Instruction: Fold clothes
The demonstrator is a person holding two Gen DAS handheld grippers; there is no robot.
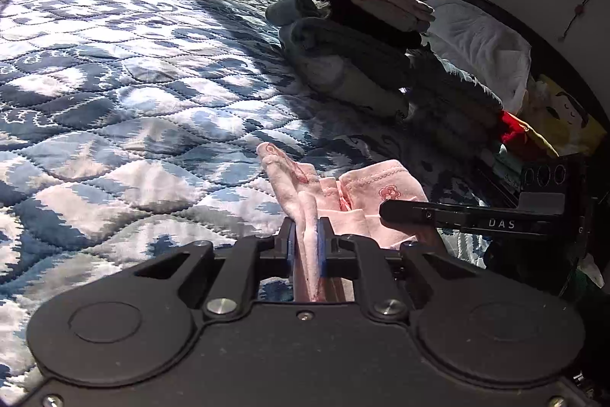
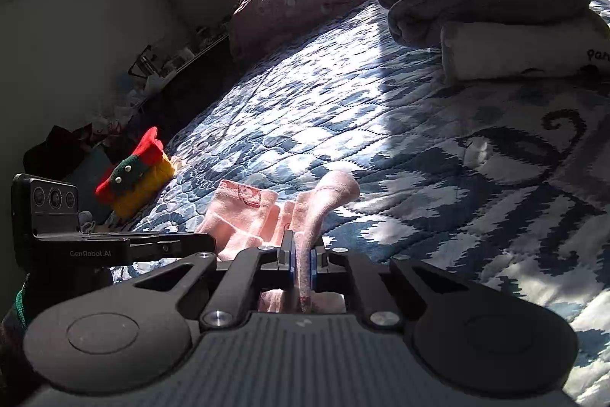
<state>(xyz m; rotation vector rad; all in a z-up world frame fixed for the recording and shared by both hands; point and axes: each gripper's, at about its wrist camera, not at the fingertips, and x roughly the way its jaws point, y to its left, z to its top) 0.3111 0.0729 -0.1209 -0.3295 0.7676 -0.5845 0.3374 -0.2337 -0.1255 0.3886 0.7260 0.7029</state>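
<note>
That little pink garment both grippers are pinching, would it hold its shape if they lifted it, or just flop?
Probably flop. The pink garment already bends and droops past the left gripper, and it wrinkles between that and the right gripper, so it looks soft and thin. It seems light, being small. Pinched flat between the fingers, the cloth looks unlikely to slip.

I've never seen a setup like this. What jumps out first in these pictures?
Probably the small pink garment, pinched at once by both black grippers: the left gripper and the right gripper are each shut on a fold of it, low in the middle of both views. Under it spreads a sunlit blue and white quilt. Behind, to the right, stands a stack of folded clothes.
</note>
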